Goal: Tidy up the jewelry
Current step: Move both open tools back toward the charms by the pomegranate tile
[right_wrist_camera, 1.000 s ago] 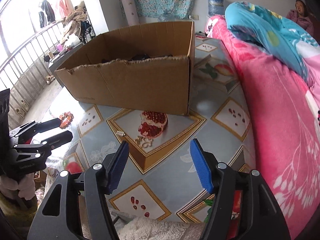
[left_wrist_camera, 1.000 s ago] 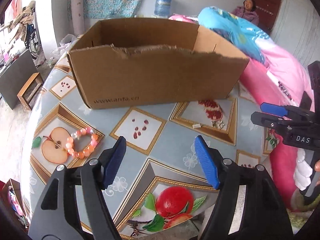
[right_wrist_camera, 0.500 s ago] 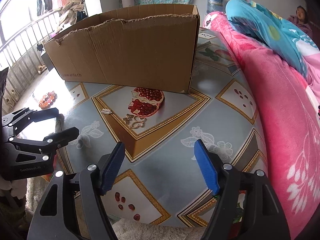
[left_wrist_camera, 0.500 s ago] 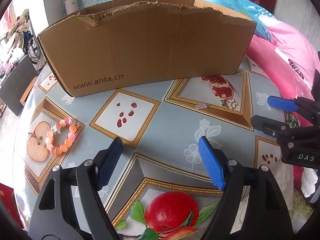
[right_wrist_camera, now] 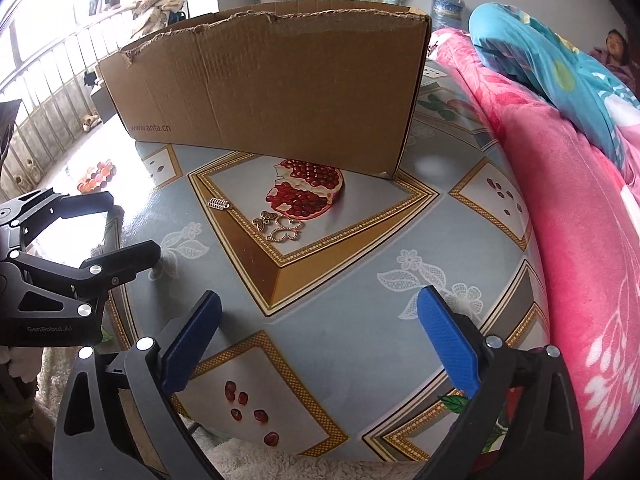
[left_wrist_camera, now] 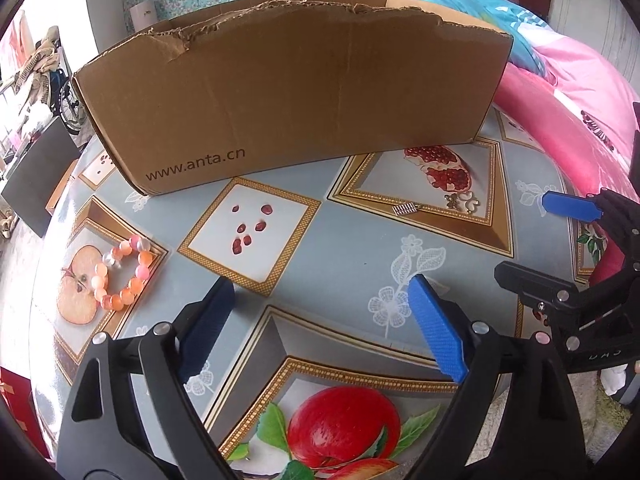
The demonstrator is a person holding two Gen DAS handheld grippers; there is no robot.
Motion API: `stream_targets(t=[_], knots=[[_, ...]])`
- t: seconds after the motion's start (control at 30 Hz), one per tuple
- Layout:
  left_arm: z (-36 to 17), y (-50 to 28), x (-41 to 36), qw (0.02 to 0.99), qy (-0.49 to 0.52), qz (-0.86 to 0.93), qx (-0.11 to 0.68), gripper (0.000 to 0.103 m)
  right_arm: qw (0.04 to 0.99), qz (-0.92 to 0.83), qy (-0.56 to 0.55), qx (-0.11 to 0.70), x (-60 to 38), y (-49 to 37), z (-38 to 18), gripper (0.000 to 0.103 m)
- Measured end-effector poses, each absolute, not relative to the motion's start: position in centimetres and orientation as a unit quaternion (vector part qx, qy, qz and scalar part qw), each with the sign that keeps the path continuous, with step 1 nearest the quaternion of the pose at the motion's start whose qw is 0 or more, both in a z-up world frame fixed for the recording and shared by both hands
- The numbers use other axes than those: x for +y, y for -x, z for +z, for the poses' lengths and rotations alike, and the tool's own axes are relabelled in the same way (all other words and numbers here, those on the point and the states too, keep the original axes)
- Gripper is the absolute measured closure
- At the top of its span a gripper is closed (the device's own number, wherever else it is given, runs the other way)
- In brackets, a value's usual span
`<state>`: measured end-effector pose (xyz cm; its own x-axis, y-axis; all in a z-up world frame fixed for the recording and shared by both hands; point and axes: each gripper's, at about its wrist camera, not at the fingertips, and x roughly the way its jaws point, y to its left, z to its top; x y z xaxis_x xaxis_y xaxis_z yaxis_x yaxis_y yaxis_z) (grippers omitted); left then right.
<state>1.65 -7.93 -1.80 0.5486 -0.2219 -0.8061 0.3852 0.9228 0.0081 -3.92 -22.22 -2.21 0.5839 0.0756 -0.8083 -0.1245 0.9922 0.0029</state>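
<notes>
Jaws just widened and empty, the left gripper [left_wrist_camera: 320,320] and right gripper [right_wrist_camera: 320,332] tilt down over the table [left_wrist_camera: 340,256].

Plain brown corrugated cardboard box [left_wrist_camera: 288,92] with dark printed lettering. Grey-blue table [left_wrist_camera: 352,248] cloth patterned with gold-framed fruit squares and white lace flowers. Pink-and-orange round-bead bracelet [left_wrist_camera: 122,274]. Gold openwork butterfly charms [right_wrist_camera: 278,227]. Blue-padded black claw [right_wrist_camera: 318,334].

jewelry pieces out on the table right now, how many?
3. Beaded bracelet on the printed apple at the table's left; small silver clasp and gold butterfly charm beside the printed pomegranate, in front of the cardboard box. The box's inside is hidden and may hold more.
</notes>
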Motion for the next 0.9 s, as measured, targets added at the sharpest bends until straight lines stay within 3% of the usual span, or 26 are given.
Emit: stream_targets(t=[0.9], knots=[[-2.08, -1.70, -7.46, 0.874, -0.092, -0.169, 0.447, 0.008, 0.881, 0.061, 0.022, 0.468, -22.62, 3.18, -2.28, 0.006]])
